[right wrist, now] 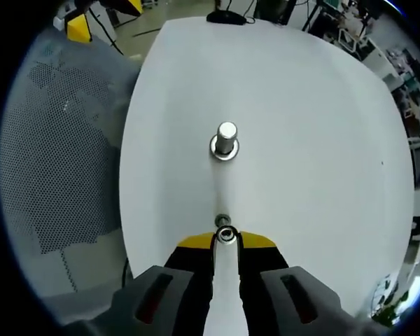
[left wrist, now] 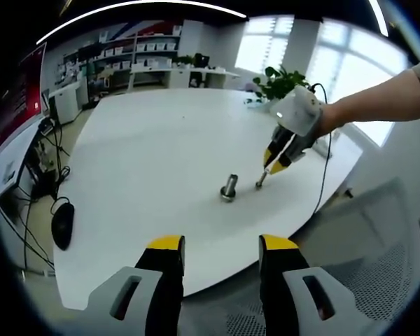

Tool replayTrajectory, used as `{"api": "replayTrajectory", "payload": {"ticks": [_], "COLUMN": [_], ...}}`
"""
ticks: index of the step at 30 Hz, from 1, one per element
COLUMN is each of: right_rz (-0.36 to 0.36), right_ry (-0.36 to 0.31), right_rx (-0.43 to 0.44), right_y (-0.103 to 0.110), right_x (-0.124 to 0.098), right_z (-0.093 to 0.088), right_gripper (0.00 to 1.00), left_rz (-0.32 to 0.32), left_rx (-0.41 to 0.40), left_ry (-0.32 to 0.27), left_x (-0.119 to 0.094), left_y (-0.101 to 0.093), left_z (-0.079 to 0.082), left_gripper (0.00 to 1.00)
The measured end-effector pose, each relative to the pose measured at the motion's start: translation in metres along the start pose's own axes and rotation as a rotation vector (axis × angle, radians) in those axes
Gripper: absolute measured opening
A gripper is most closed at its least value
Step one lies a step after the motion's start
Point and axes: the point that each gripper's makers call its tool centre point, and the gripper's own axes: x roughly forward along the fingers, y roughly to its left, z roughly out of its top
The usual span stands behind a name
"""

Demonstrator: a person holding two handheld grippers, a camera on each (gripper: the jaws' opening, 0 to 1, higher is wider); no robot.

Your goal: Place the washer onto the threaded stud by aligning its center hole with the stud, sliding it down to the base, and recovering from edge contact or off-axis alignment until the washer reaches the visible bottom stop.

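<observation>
On the white table point(right wrist: 322, 126), straight ahead at twelve o'clock from the right gripper point(right wrist: 226, 236), stands the threaded stud point(right wrist: 225, 140), upright on its wide base with its long axis rising off the tabletop. The right gripper's jaws are drawn together on the washer point(right wrist: 226, 234), a small ring pinched between the yellow tips, low over the table and well apart from the stud. A small dark thing sits just beyond the washer at twelve o'clock; I cannot tell whether it is a reflection or a second part.

From the left gripper view, the same stud point(left wrist: 229, 187) sits near mid-table, and the right gripper point(left wrist: 264, 178) comes in from two o'clock with its tips down just beside the stud, toward three o'clock of it. The left gripper point(left wrist: 217, 255) hangs back off the near table edge, jaws apart and holding nothing, much farther from the stud than the right.

The coming move, as I judge it, turns on lifting the washer above the stud's top and bringing its hole onto that vertical axis; a washer held on edge or tilted would likely catch the stud's rim.

A black computer mouse point(left wrist: 62, 224) lies at the table's edge toward nine o'clock.
</observation>
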Motion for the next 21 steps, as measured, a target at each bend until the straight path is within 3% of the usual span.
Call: {"api": "replayTrajectory", "payload": {"ticks": [12, 21], "right_rz": [0.021, 0.049], "right_ry": [0.013, 0.052], "right_rx": [0.004, 0.04], "right_y": [0.002, 0.001], "right_x": [0.011, 0.038], "right_z": [-0.003, -0.015], "right_gripper": [0.14, 0.14], "left_rz": [0.004, 0.002], "left_rx": [-0.001, 0.009], "left_ry": [0.007, 0.027], "left_x": [0.0, 0.002], "left_y": [0.001, 0.0], "left_z": [-0.002, -0.005], "left_gripper": [0.41, 0.41]}}
